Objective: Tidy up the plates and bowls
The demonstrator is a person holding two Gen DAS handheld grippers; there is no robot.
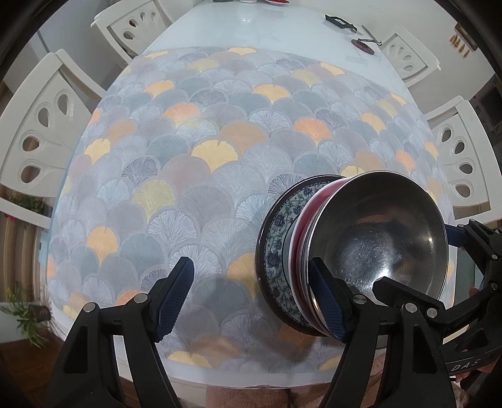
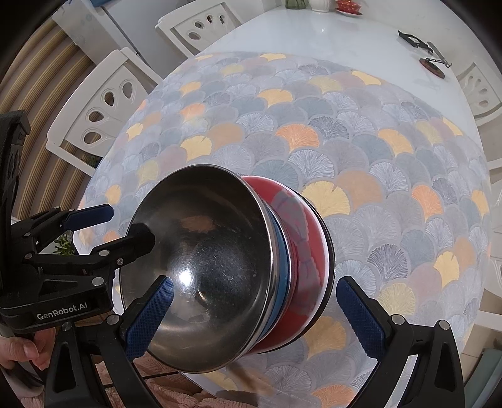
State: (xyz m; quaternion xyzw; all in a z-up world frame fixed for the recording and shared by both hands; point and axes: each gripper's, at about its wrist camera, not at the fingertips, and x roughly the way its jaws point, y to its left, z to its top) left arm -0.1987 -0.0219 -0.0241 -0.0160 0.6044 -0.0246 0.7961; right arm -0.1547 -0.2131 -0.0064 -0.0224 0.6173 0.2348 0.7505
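Note:
A stack stands on the patterned tablecloth [image 1: 188,175] near the table's front edge. A blue floral plate [image 1: 276,238] is at the bottom, a red bowl [image 1: 301,219] on it, and a steel bowl [image 1: 376,226] on top. My left gripper [image 1: 251,299] is open over bare cloth, its right finger beside the stack's left rim. From the right wrist, the steel bowl [image 2: 213,244] and red bowl [image 2: 301,226] sit between the fingers of my right gripper [image 2: 254,315]. It is open, with one finger over the bowl's inside and the other clear of the red bowl. The left gripper [image 2: 125,224] shows at the bowl's left rim.
White chairs [image 1: 40,125] [image 1: 461,163] stand along both sides of the table. Small black tools [image 1: 342,23] and a dark disc [image 2: 431,67] lie on the far white tabletop. Dishes [image 2: 348,6] sit at the far end. A hand [image 2: 22,351] holds the left gripper's handle.

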